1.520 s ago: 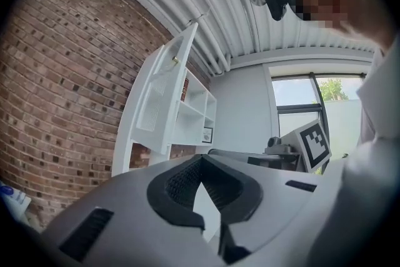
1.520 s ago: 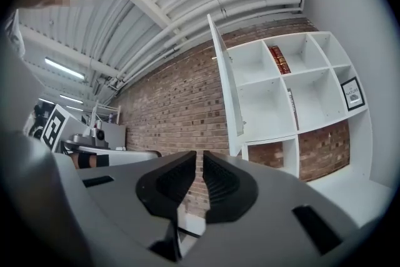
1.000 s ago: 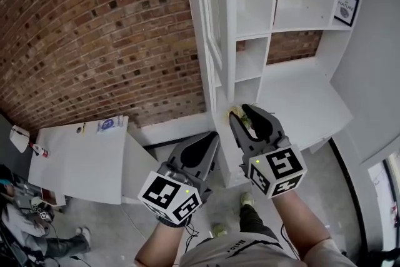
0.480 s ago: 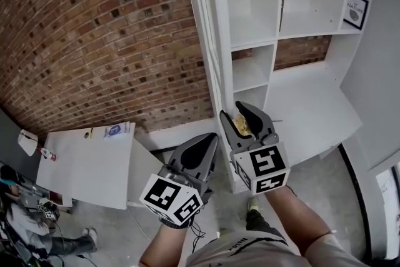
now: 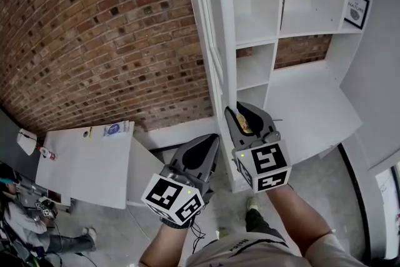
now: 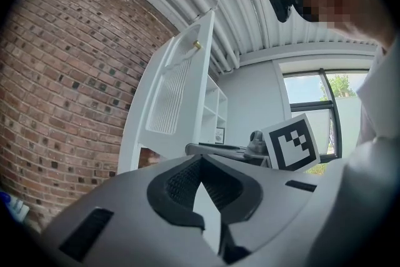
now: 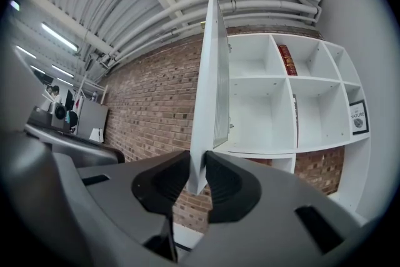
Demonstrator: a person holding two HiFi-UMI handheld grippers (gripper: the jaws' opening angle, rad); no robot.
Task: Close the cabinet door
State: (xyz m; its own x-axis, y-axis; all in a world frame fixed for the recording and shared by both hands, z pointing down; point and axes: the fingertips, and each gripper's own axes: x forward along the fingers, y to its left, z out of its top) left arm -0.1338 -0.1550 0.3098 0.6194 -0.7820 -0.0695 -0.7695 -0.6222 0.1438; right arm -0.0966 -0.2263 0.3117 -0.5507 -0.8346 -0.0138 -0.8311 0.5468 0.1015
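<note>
Between our right tongs (image 7: 198, 162) sits the open cabinet door (image 7: 209, 72), bottom corner; jaws closing, pads on it. Just left of them we hold left tongs (image 6: 200, 162) pinched together, empty, beside the door.

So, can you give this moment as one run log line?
right claw: closing on cabinet door edge | left claw: shut, empty | door: open

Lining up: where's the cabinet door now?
Centre of the right gripper view: the cabinet door stands edge-on, lower corner between the closing jaws of the right gripper.
</note>
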